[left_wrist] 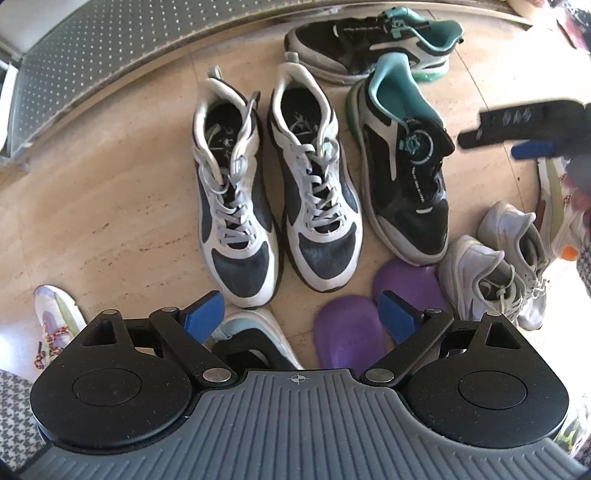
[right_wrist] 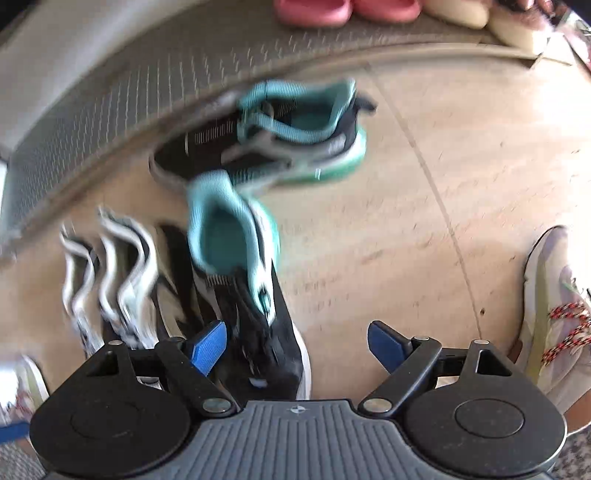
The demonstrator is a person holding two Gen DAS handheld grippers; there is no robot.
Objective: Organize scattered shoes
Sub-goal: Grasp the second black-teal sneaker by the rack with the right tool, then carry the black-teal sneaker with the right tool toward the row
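Left gripper (left_wrist: 301, 317) sits at the bottom of its frame with the blue pads spread wide, nothing between them, just hovering over the pile. Right under it are two purple insoles (left_wrist: 341, 341) lying on the tan floor (left_wrist: 110, 221), plus the heel of a light-soled shoe (left_wrist: 255, 339) poking out between the jaws. Up the middle of the frame there's a white and navy sneaker pair (left_wrist: 277, 184) lined up neatly side by side, toes toward the camera, grey laces loose. Just right of them is a black sneaker with teal lining (left_wrist: 402, 173), and its mate (left_wrist: 373, 44) lies on its side at the top, next to the perforated metal ledge (left_wrist: 92, 74). Lower right has a pair of white sneakers (left_wrist: 495, 269) bunched together. The right gripper (right_wrist: 297, 345) is also released, pads well apart and empty; in its blurry view the teal-lined black shoe sits just ahead, left of centre, with the second one above it by the ledge, and pink slippers (right_wrist: 347, 9) along the top edge. It also shows up at the right edge of the left view.
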